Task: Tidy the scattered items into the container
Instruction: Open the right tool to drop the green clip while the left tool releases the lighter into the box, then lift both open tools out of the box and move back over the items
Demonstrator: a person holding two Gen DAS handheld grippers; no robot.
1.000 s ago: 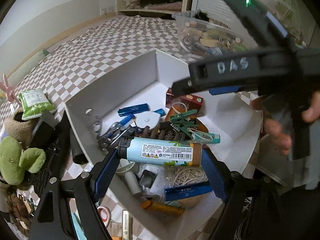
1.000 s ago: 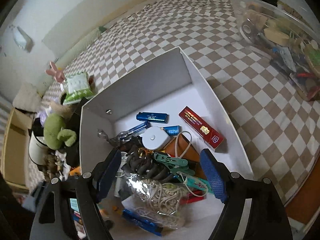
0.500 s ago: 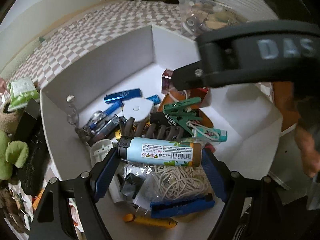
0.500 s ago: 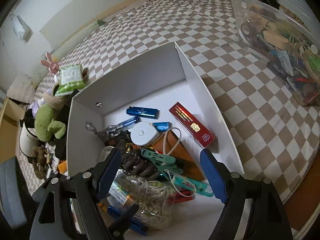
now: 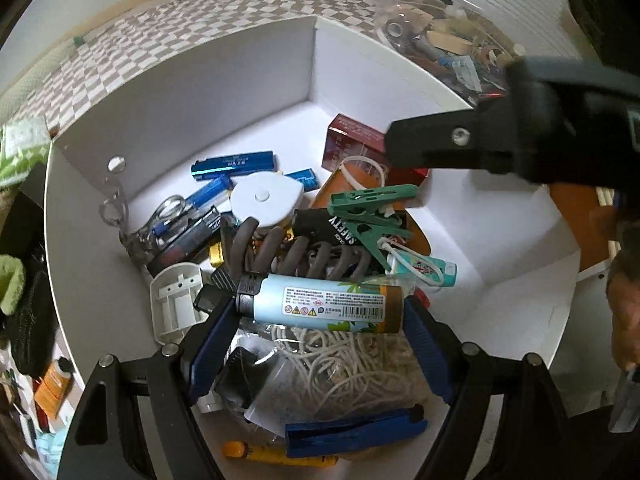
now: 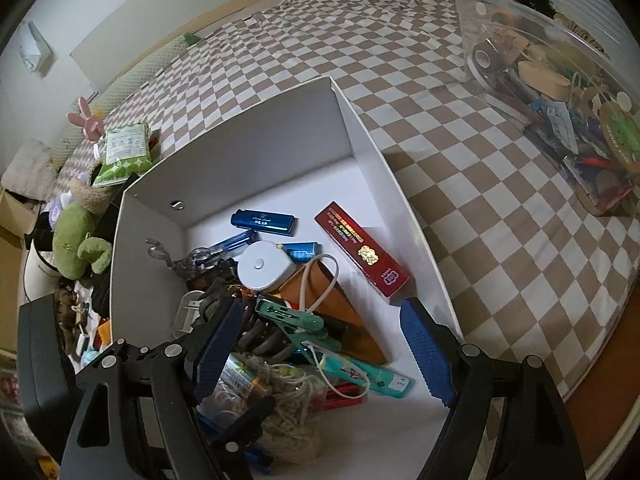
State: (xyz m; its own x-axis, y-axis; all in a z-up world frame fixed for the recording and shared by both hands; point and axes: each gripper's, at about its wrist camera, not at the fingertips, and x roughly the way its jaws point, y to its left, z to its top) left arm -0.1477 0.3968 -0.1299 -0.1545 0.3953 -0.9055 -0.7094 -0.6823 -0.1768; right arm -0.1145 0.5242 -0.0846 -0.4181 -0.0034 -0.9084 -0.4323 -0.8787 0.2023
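A light blue lighter (image 5: 320,304) with a black cap lies crosswise between the blue pads of my left gripper (image 5: 318,312), which is shut on it just above the pile inside the white box (image 5: 224,92). Beneath it sit a bag of string (image 5: 340,360), a dark hair claw (image 5: 296,252), a green clip (image 5: 368,208), a white tape measure (image 5: 264,200) and a red carton (image 5: 352,140). My right gripper (image 6: 320,320) hovers open over the same box (image 6: 248,152), nothing between its fingers. The lighter (image 6: 240,376) shows at its lower left.
A clear plastic bin (image 6: 560,92) full of odds and ends stands at the right on the checkered cloth (image 6: 400,40). A green plush toy (image 6: 76,240) and a green packet (image 6: 122,152) lie left of the box. A hand (image 5: 624,312) holds the right gripper.
My left gripper has sunk into the box with the lighter and now shows at the lower left of the right wrist view. The right gripper has hardly moved.
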